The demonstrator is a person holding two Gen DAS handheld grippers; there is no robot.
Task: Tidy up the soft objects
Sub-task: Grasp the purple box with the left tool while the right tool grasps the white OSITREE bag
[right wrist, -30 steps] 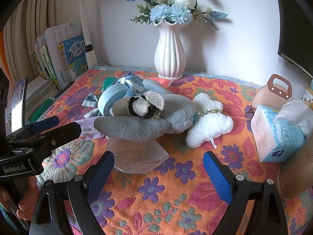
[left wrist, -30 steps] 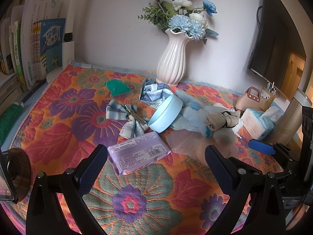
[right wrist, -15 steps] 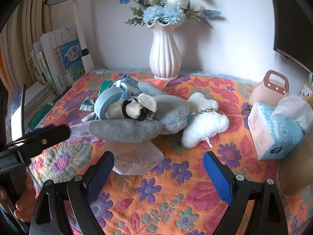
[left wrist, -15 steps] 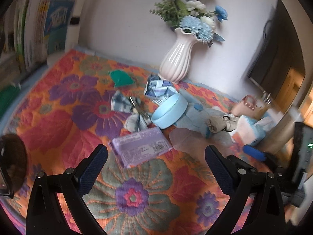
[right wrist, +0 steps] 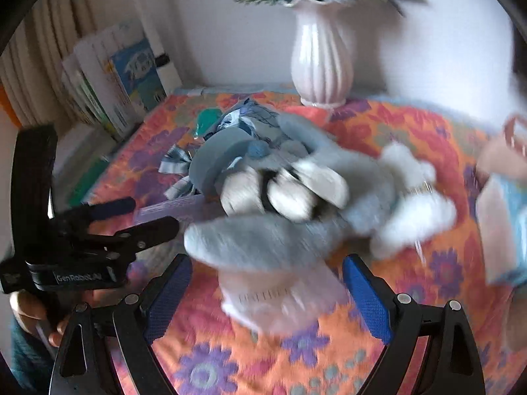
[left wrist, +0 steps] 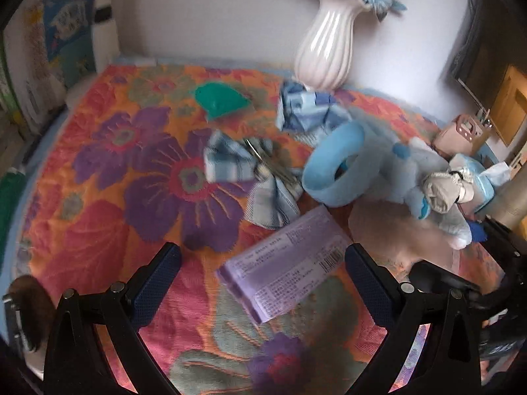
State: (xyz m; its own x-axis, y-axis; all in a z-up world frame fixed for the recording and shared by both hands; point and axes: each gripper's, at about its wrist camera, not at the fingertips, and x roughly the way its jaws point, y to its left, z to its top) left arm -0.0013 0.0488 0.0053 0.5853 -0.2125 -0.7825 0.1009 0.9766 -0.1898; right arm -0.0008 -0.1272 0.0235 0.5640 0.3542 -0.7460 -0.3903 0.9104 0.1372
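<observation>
Your left gripper [left wrist: 262, 276] and right gripper [right wrist: 266, 288] share one build: black plastic arms, silver round screws near the finger bases, blue cross-hatched pads [right wrist: 364, 296]. The left unit's body carries white "GenRobot.AI" lettering. You wear a teal sleeve [right wrist: 23, 349].

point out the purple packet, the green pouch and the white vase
purple packet [left wrist: 286, 263], left wrist view, middle of its label
green pouch [left wrist: 220, 100], left wrist view, its middle
white vase [right wrist: 322, 56], right wrist view, its ribbed body
</observation>
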